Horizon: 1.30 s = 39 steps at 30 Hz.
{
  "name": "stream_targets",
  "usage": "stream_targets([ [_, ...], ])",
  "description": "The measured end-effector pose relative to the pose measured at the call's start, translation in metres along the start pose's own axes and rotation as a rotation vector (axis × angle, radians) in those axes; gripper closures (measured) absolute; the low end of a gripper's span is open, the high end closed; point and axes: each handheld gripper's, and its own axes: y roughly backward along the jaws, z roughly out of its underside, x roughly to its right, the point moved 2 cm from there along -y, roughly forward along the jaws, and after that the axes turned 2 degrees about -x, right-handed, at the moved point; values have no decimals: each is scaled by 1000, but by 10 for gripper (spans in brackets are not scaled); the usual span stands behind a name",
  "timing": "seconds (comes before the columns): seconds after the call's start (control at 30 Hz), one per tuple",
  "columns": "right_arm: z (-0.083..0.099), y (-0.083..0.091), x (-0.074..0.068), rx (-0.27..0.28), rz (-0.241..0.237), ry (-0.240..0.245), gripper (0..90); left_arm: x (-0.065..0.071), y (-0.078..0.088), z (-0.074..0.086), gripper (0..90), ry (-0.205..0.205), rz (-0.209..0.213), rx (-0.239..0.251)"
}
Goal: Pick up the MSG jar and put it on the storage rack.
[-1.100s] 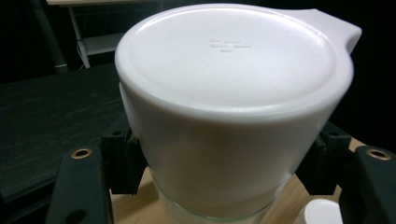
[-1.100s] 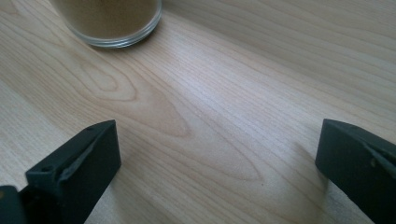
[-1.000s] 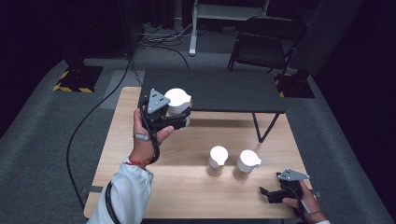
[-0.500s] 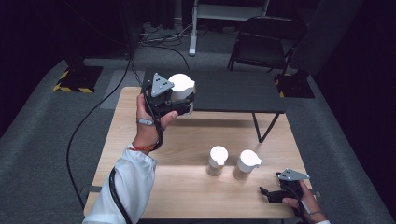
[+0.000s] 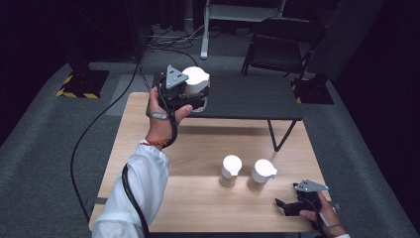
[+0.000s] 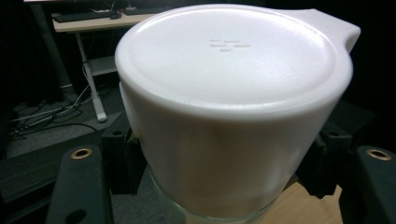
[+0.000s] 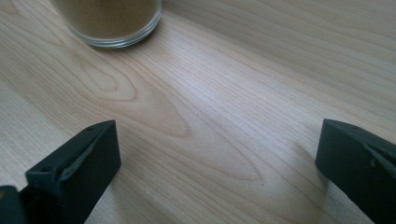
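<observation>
- Jar with white lid point(image 5: 197, 85) held in the left gripper point(image 5: 190, 99), lifted above the far edge of the wooden table point(image 5: 198, 144), over where the dark low table point(image 5: 247, 96) begins. In the left gripper view the jaws clamp the white lid point(image 6: 229, 93) from both sides, glass body below them; the grip is on the cap, probably because it is the widest, least slippery part.
- Jar rides upright, likely to keep the contents settled during the carry.
- Right gripper point(image 5: 289, 207) rests near the wooden table's near right corner, jaws standing wide apart with nothing between them; bare wood shows between them in the right gripper view. It looks parked, out of the working hand's path.
- Two more white-lidded jars, jar one point(image 5: 231, 170) and jar two point(image 5: 261, 174), stand just beside each other on the wooden table, between the two grippers; jar base point(image 7: 109, 21) with brown contents sits ahead of the right gripper.
- Chair point(image 5: 282, 44) stands beyond the dark low table, well apart.
- Nothing blocks the held jar; the trailing cable point(image 5: 99, 124) hangs left of the wooden table.
</observation>
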Motion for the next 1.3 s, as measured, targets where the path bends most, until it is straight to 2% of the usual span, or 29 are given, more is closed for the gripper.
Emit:
stream_targets([
  [0.3, 0, 0, 0, 0, -1, 2, 0, -2, -20, -3, 300, 16, -14, -9],
  [0.57, 0, 0, 0, 0, -2, 2, 0, -5, -35, -6, 300, 36, -43, -28],
  [0.73, 0, 0, 0, 0, -2, 2, 0, -6, -42, -8, 300, 31, -70, -52],
  [0.83, 0, 0, 0, 0, -2, 2, 0, -8, -44, -7, 300, 28, -83, -61],
  [1.3, 0, 0, 0, 0, -2, 2, 0, -13, -51, -6, 299, 25, -94, -103],
])
